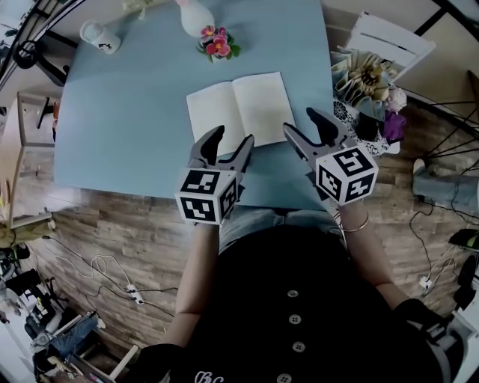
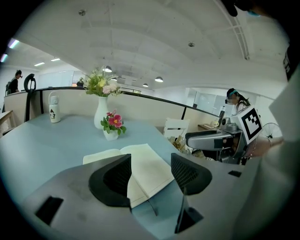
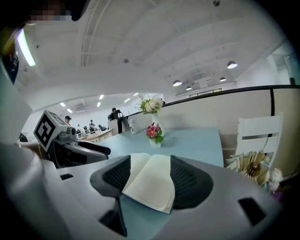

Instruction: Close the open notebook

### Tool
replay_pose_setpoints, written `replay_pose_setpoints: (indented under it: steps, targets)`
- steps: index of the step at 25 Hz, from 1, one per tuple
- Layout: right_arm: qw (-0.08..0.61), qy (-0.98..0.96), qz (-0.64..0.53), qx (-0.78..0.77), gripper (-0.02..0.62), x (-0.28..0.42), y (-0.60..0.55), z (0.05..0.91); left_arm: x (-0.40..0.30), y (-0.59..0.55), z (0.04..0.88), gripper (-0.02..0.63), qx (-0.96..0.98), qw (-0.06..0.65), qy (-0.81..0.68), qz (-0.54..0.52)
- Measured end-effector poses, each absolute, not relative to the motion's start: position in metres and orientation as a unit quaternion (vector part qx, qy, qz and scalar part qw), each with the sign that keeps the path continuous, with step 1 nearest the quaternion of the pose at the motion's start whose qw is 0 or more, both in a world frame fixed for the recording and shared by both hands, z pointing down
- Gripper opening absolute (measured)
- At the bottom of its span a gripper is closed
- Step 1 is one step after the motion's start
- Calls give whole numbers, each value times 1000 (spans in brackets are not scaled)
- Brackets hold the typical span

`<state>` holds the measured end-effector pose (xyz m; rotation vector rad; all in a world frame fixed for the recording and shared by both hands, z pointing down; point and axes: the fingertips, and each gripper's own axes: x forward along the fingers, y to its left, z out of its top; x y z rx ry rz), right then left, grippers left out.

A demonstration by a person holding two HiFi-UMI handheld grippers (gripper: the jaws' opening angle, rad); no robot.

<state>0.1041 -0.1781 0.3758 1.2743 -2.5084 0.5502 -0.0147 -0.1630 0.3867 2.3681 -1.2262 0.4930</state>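
Note:
An open notebook point(image 1: 240, 109) with blank cream pages lies flat on the light blue table point(image 1: 127, 112). It also shows between the jaws as the notebook point(image 2: 140, 168) in the left gripper view and the notebook point(image 3: 149, 180) in the right gripper view. My left gripper point(image 1: 230, 139) hovers open just short of the notebook's near left edge. Over the near right corner my right gripper point(image 1: 308, 121) is open too. Neither holds anything.
A small pot of pink flowers point(image 1: 217, 43) and a white vase point(image 1: 194, 16) stand behind the notebook. A white cup point(image 1: 100, 36) sits at the far left. A white chair point(image 1: 389, 41) and a paper bundle point(image 1: 363, 75) are off the table's right edge.

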Motion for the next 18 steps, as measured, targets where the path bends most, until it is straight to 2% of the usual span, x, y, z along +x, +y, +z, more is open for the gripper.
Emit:
replay_pose_setpoints:
  steps: [18]
  targets:
    - [134, -849, 215, 463, 236, 107, -173, 382, -13, -160, 405, 245, 870, 190, -387, 241]
